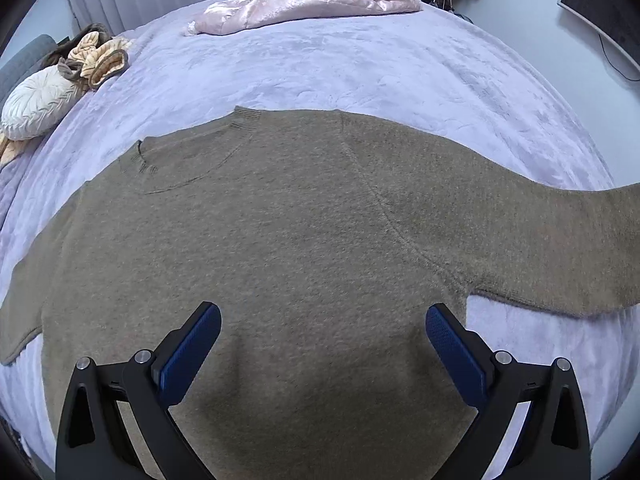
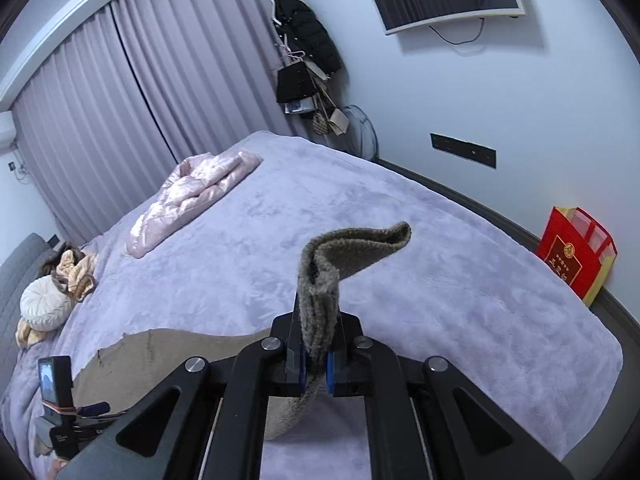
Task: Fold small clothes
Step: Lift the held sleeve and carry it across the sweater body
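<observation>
A brown knit sweater [image 1: 280, 232] lies flat on the lilac bedcover [image 1: 320, 68], neck opening at the upper left, one sleeve [image 1: 560, 240] stretching off to the right. My left gripper [image 1: 323, 322] hovers over the sweater's body, open, nothing between its blue pads [image 1: 192, 352]. In the right wrist view my right gripper [image 2: 316, 340] is shut on the sweater's sleeve cuff [image 2: 320, 292]. The cuff's end [image 2: 360, 244] sticks up past the fingers, lifted above the bed. The sweater's body [image 2: 160, 360] shows low on the left, with the left gripper's device [image 2: 56, 392] beside it.
A folded pink quilted garment [image 1: 312, 0] lies at the bed's far side. A round white cushion [image 1: 36, 104] and tan fleece clothes [image 1: 100, 56] sit at the left by the headboard. A red gift bag [image 2: 576, 256] stands on the floor beyond the bed's right edge, against the wall.
</observation>
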`<state>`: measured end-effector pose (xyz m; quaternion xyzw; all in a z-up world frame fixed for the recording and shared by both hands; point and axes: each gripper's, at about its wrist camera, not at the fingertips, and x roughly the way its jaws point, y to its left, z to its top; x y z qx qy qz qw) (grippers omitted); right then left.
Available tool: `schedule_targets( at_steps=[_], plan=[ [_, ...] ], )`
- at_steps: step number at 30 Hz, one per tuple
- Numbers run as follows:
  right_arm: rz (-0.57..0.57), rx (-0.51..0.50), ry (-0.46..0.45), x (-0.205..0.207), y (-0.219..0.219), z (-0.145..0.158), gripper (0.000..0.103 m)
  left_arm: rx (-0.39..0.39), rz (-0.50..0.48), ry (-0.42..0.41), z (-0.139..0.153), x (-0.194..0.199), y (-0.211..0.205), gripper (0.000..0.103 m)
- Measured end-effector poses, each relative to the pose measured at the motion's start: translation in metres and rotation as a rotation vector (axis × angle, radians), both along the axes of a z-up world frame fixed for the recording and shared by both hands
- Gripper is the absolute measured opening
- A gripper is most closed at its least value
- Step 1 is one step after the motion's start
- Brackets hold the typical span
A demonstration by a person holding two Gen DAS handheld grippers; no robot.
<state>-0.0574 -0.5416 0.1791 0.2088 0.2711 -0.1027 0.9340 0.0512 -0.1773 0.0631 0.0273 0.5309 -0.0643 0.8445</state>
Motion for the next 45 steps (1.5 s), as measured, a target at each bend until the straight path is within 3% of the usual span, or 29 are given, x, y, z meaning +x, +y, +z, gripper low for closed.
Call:
schedule_targets(
  at_steps=[4,22,34,45],
  plan=[
    [0.061,0.019,-0.013,0.009,0.035,0.021,0.007,-0.015,0.025,-0.006,0.001,-0.006,0.030,0.103],
    [0.360,-0.079,-0.064,0.069,0.258,0.085,0.007,-0.108,0.229,0.038,-0.021,-0.020,0.190,0.103],
    [0.519,-0.096,-0.019,0.091,0.386,0.062,0.007,-0.180,0.340,0.029,-0.020,-0.036,0.282,0.103],
    [0.642,-0.159,0.092,0.098,0.490,-0.002,0.007,-0.181,0.393,0.043,-0.026,-0.055,0.336,0.103]
  ],
)
